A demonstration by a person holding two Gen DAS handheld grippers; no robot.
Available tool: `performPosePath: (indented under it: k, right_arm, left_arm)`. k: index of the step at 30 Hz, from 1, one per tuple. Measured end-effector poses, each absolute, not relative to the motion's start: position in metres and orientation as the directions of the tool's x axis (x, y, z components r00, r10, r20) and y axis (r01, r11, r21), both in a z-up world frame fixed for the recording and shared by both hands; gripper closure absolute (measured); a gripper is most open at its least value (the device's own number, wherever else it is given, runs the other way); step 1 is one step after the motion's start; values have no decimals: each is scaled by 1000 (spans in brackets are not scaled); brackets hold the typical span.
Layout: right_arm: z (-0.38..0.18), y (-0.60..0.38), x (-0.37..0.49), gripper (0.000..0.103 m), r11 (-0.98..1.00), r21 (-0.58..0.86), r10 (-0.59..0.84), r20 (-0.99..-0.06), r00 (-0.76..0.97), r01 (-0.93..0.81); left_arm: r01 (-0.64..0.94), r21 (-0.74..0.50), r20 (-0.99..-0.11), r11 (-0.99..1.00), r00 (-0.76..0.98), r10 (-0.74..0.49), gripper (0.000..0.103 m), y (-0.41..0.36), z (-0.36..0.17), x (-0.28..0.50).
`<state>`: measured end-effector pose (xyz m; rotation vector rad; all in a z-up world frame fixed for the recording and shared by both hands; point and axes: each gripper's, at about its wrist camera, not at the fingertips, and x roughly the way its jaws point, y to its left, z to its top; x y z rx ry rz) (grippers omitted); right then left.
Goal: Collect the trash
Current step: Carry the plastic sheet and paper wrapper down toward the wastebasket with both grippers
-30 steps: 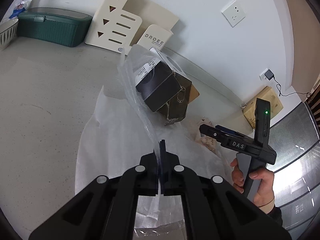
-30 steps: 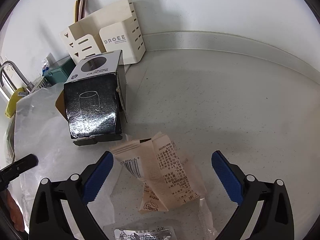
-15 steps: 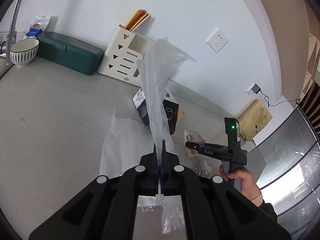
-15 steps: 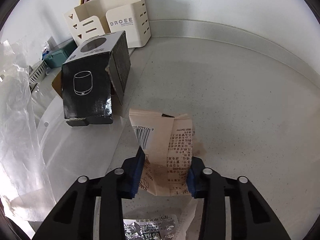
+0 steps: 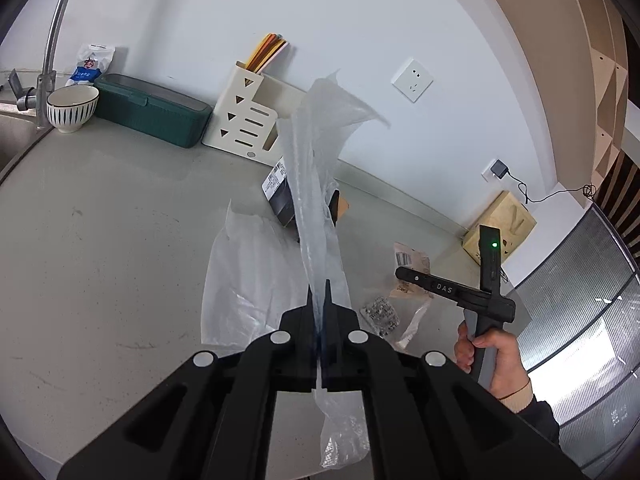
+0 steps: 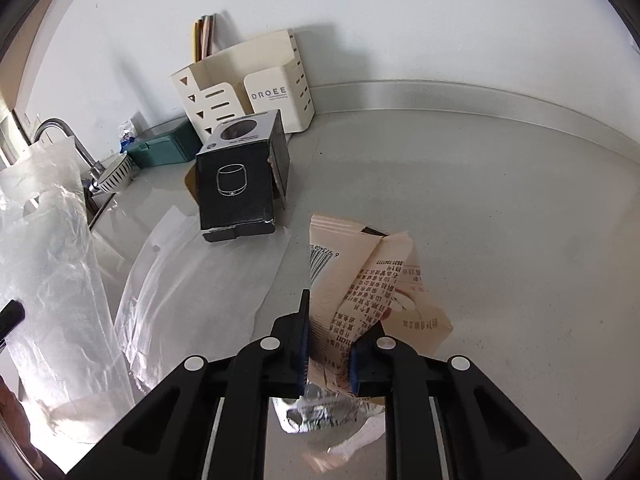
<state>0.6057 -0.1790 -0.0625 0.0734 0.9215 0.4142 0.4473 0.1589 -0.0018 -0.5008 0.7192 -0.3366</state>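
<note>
Left gripper (image 5: 323, 300) jaws pinch the crinkly clear plastic bag (image 5: 320, 184), rising toward 12; right gripper (image 6: 328, 344) jaws are closing, squeezing the creased beige paper wrapper (image 6: 360, 280).

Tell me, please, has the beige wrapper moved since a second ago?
Yes. The beige wrapper, pinched by the closing right gripper, has lifted off the counter, with the black box unmoved behind it.

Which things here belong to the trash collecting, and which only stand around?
Job:
- clear plastic bag, in left tongs
- beige wrapper, right tongs closing on it
- black box
- foil blister pack

Standing around:
- green container
- striped bowl
- cream holder
</note>
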Motion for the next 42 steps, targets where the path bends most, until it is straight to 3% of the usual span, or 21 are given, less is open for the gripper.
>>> performPosePath:
  k: [13,28,42]
  right_arm:
    - [-31,-209,450,85,906,216,409,-666,623,-364]
    - [-33,-228,310,85,919,158,377,-622,686,-361]
    - [-91,-250,251,85,929,201,362,-661,657,-311]
  left_arm:
    - [143,-545,-526,826,709,-470,102,135,10,352]
    - [192,-558,-544,807,650,-531,102,101,-35,256]
    - [241,-539,-627,807,525,-576,102,60,-95,221]
